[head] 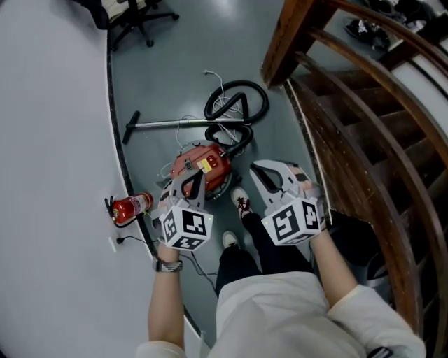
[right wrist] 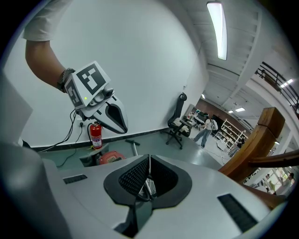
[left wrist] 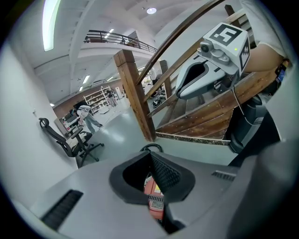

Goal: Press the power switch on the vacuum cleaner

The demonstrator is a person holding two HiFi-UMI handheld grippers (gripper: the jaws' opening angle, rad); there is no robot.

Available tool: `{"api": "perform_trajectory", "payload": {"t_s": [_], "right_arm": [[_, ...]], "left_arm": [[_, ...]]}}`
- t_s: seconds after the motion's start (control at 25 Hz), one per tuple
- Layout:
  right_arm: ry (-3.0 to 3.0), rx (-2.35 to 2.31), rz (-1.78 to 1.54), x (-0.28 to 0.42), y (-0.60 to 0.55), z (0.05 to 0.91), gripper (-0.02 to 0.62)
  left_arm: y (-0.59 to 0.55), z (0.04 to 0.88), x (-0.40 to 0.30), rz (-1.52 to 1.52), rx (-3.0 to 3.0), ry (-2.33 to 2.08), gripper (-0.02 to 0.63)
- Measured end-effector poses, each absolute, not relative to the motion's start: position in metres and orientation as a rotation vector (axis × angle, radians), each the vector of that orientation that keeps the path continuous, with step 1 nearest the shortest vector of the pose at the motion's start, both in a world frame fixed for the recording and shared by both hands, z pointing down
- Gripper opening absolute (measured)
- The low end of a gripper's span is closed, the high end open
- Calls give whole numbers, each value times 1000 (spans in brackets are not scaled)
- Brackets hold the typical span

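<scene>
The red vacuum cleaner (head: pixel 203 166) lies on the grey floor by the wall, its black hose (head: pixel 236 103) looped behind it and its wand (head: pixel 175 124) stretching left. My left gripper (head: pixel 189 179) hovers over the vacuum's near side, jaws shut and empty. In the left gripper view the red body (left wrist: pixel 156 196) shows just below the closed tips of that gripper (left wrist: pixel 150 156). My right gripper (head: pixel 257 168) hangs to the right of the vacuum, apart from it, also shut and empty. The right gripper view has its jaws (right wrist: pixel 148 159) closed, with the vacuum (right wrist: pixel 110 157) low at left.
A red fire extinguisher (head: pixel 131 207) stands against the white wall left of the vacuum. A wooden staircase (head: pixel 364 140) with a newel post (head: pixel 290 38) bounds the right side. An office chair (head: pixel 136 17) sits further back. The person's shoes (head: pixel 241 204) are beside the vacuum.
</scene>
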State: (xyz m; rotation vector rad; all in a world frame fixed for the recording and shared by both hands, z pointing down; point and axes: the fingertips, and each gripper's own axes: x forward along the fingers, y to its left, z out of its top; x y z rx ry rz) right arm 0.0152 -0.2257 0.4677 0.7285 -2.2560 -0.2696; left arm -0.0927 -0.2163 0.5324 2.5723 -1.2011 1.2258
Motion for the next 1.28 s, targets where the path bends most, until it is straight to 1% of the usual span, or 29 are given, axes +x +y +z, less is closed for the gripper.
{"api": "perform_trajectory", "payload": {"t_s": [0.2, 0.32, 0.48, 0.52, 0.6, 1.28], "right_arm": [[-2270, 724, -210, 9, -234, 494, 31], [-2302, 738, -131, 7, -242, 510, 31], [-2284, 722, -104, 8, -250, 533, 31], [-2283, 722, -96, 7, -252, 537, 31], [-2276, 718, -84, 5, -256, 546, 31], [-2229, 681, 24, 1, -263, 624, 31]], "left_arm": [[-224, 567, -97, 1275, 2547, -1179, -2], [-231, 584, -99, 1255, 2514, -1183, -2], [-237, 607, -95, 1232, 2485, -1171, -1], [-237, 612, -95, 1233, 2479, -1160, 0], [-239, 624, -94, 1241, 2466, -1133, 31], [-258, 725, -95, 1312, 2372, -996, 38]]}}
